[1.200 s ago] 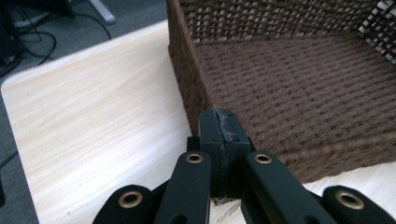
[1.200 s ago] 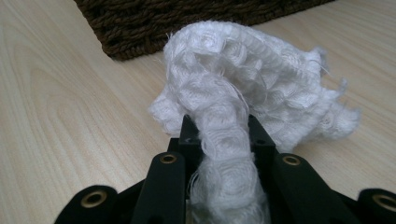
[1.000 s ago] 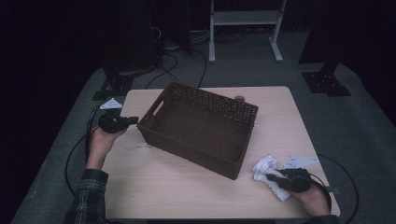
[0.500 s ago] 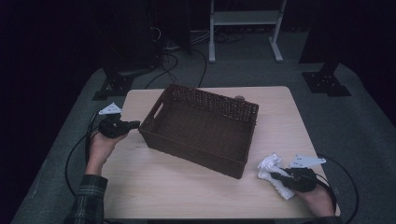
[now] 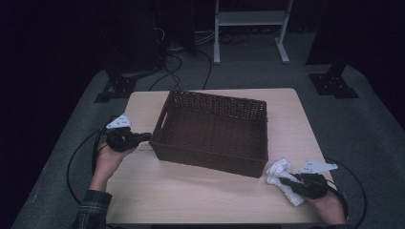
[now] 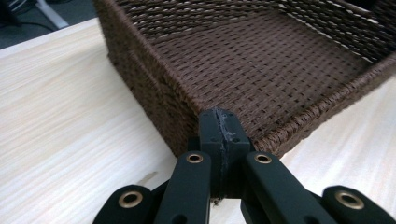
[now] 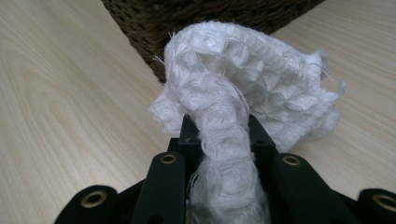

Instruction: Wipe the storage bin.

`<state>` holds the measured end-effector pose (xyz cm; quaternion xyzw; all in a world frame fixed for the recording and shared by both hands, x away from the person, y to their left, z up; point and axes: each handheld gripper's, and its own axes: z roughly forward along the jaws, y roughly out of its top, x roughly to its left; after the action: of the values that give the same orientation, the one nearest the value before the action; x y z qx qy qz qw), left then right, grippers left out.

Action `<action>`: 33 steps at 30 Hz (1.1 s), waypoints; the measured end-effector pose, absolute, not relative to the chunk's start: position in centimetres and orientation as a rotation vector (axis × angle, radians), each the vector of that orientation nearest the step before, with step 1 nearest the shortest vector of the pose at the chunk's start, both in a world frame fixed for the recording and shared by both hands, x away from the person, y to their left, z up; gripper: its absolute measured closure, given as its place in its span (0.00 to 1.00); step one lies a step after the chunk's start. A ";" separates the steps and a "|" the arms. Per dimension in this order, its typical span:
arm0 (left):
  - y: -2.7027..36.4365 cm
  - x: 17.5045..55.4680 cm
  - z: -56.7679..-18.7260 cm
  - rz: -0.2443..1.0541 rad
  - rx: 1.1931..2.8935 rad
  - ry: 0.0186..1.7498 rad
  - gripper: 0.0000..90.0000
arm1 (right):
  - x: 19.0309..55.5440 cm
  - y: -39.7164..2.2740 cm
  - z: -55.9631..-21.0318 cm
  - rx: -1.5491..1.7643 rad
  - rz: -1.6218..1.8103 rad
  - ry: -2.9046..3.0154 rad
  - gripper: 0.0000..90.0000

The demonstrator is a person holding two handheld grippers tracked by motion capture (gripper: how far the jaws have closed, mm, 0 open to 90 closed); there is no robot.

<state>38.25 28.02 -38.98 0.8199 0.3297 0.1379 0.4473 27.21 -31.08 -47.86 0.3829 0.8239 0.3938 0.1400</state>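
Note:
A dark brown wicker basket (image 5: pixel 215 126) stands in the middle of the light wood table (image 5: pixel 191 195). My left gripper (image 5: pixel 143 137) is shut, with nothing between its jaws, and its tip is against the basket's near left corner (image 6: pixel 196 116). A white cloth (image 5: pixel 282 174) lies crumpled by the basket's near right corner. My right gripper (image 5: pixel 286 181) is shut on that white cloth (image 7: pixel 233 107), which bunches up between the jaws just above the tabletop.
A white metal frame (image 5: pixel 248 19) stands on the floor beyond the table. Black stand bases (image 5: pixel 332 86) sit on the grey floor at both far corners. Cables (image 5: pixel 81 157) loop off the table's left and right sides.
The basket has turned and shifted right across the table. My left gripper followed its left corner inward. The right gripper, holding the cloth, has stayed in place.

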 end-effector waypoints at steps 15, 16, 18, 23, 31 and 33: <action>23.8 36.1 -38.7 0.262 2.040 0.659 1.00 | 27.1 -31.4 -47.9 1.116 1.143 2.366 0.81; 23.5 36.0 -38.7 0.250 2.038 0.646 0.99 | 27.2 -31.3 -47.9 1.116 1.143 2.366 0.81; 22.6 35.9 -39.0 0.214 2.044 0.619 0.99 | 27.2 -31.2 -47.9 1.113 1.142 2.369 0.81; 20.6 35.8 -39.5 0.209 2.063 0.576 0.99 | 27.3 -31.0 -48.0 1.103 1.132 2.377 0.81; 22.6 35.3 -38.7 0.244 2.030 0.604 0.94 | 27.1 -31.1 -48.2 1.109 1.132 2.381 0.81; 23.4 35.1 -38.8 0.246 2.024 0.616 0.92 | 27.1 -31.1 -48.2 1.111 1.130 2.380 0.81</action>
<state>35.06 23.39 -38.82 0.8312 0.2530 0.1010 0.4846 27.06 -31.05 -48.20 0.3847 0.8241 0.3913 0.1406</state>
